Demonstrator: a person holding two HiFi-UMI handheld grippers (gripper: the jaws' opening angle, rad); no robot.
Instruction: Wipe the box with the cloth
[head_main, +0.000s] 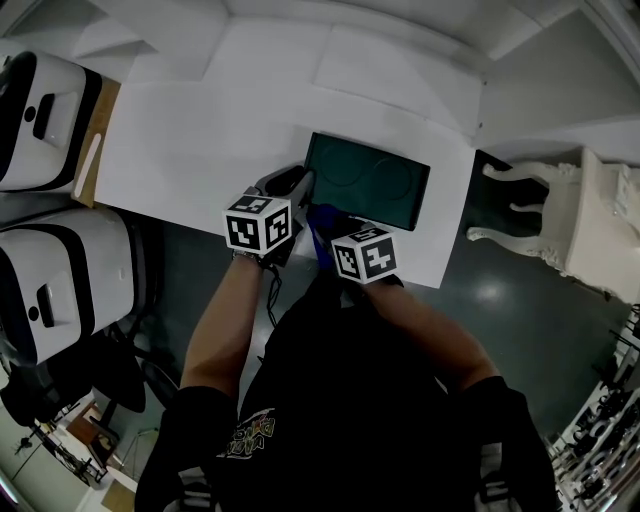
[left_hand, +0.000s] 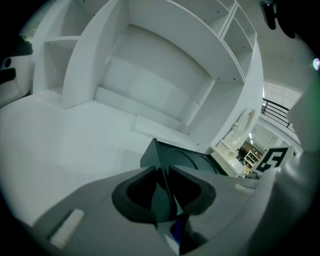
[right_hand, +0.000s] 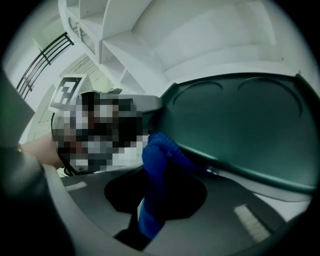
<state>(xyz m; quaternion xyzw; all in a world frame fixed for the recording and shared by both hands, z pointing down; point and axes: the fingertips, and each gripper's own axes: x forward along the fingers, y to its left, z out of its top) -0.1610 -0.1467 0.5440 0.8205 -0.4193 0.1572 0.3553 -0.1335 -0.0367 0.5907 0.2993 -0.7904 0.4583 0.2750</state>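
A dark green flat box (head_main: 367, 180) with two round recesses in its top lies near the front edge of the white table (head_main: 190, 150). My left gripper (head_main: 297, 186) is shut on the box's near left corner; in the left gripper view the thin box wall (left_hand: 162, 172) runs between the jaws. My right gripper (right_hand: 157, 195) is shut on a blue cloth (right_hand: 156, 167), which is bunched against the box's near edge (right_hand: 240, 125). In the head view the blue cloth (head_main: 322, 216) shows just ahead of the right marker cube (head_main: 364, 252).
White shelving (left_hand: 150, 75) rises behind the table. Two white machines (head_main: 40, 120) (head_main: 55, 285) stand at the left, and an ornate white piece of furniture (head_main: 570, 210) at the right. The table's front edge lies just under my grippers.
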